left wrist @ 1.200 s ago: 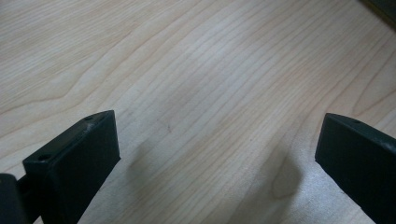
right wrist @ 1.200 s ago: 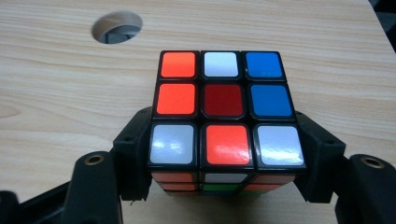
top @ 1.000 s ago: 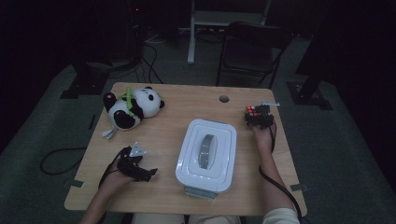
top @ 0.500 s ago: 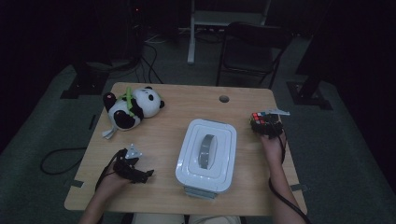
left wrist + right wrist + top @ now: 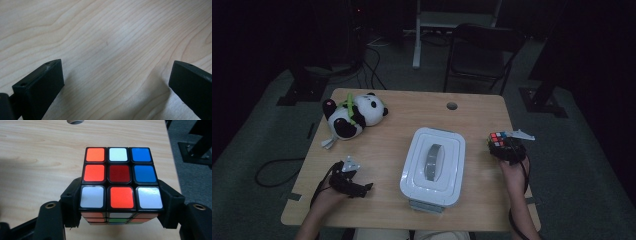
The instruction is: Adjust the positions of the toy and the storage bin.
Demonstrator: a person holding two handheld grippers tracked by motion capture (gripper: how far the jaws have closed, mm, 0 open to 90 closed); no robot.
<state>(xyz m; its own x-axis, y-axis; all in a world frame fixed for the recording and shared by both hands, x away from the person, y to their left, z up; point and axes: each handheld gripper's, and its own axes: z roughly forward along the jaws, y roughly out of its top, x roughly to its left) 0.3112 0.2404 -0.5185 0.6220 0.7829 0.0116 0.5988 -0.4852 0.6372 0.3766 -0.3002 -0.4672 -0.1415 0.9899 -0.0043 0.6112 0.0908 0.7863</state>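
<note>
1. Nearest the person, at the bench's (image 5: 377, 150) front left, the left tongs (image 5: 362, 189) rest low over bare wood, released, with nothing between the jaws (left gripper view).
2. Centre front: a white lidded box (image 5: 433, 165) with a grey handle on top, lid on, well apart from both tongs.
3. Right side, near the bench edge: the right tongs (image 5: 504, 147) grasp a cube (image 5: 120, 180); in the right gripper view the jaws press on its two opposite sides, and a face of orange, white, blue and red stickers is turned up. The cube appears held clear of the wood, beside the box.
4. Far left: a panda toy (image 5: 353, 116) lies on its side, untouched.
5. Far centre: a round hole (image 5: 452, 106) in the bench top.
6. Step in hand, as judged: carrying the cube. The box is a likely goal; its closed lid would call for the free left tongs to lift it by the handle first.
</note>
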